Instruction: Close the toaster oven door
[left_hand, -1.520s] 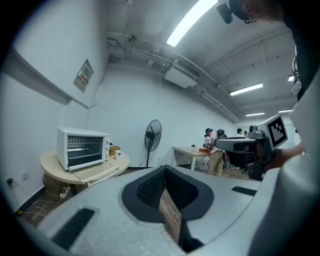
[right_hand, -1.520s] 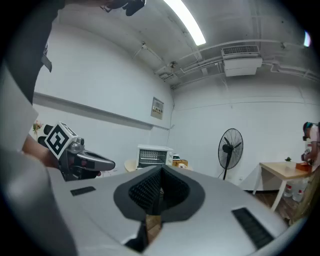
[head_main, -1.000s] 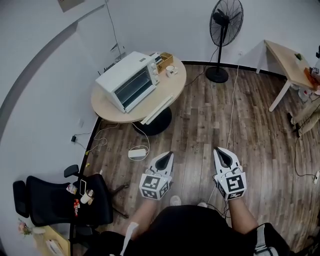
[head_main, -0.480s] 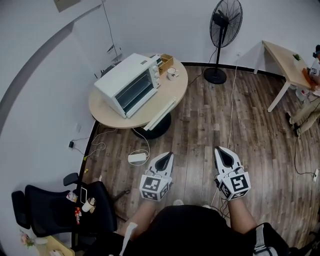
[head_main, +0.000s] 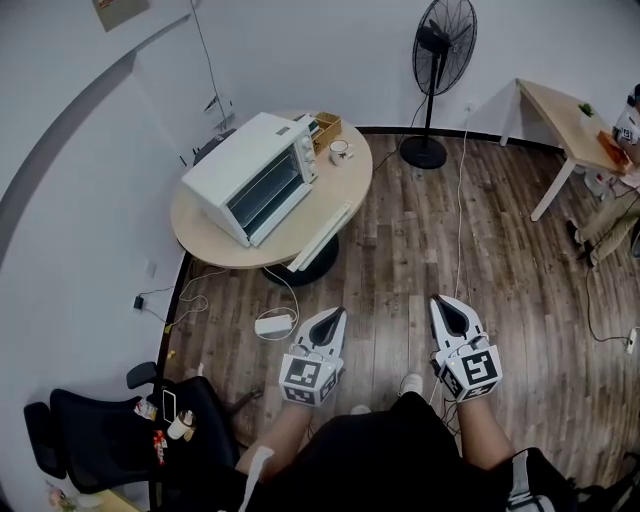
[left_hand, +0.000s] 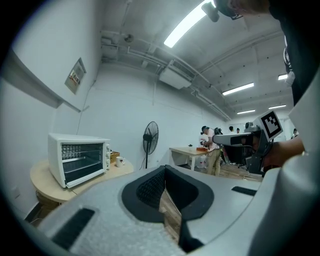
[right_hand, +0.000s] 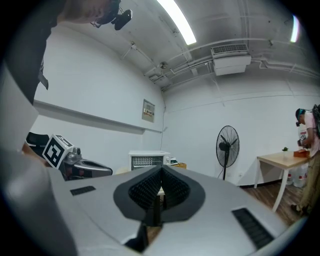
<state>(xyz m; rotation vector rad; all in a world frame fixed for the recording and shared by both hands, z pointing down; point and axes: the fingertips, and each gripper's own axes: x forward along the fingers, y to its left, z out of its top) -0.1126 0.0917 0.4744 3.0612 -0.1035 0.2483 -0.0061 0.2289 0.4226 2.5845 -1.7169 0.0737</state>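
Both grippers are out in front at waist height, well short of the target. The left gripper (head_main: 338, 314) has its jaws pressed together with nothing between them, and the right gripper (head_main: 441, 301) is closed up empty too, tips meeting.

The toaster oven (head_main: 250, 172) sits on the round table (head_main: 215, 250) against the curved wall, well apart from both grippers. Its door looks dropped open: the racks inside show plainly in the left gripper view, and a white rail (head_main: 320, 235) lies out in front near the table's edge.

Since a second ago the whole room has slid in the head view. The table and oven have drifted left and a little lower, the pedestal fan (head_main: 440, 60) has shifted left, and the black office chair (head_main: 110, 440) has sunk toward the bottom corner. A shoe (head_main: 410, 383) now shows between the grippers. The grippers themselves hold the same spot in the picture, side by side, both still closed.
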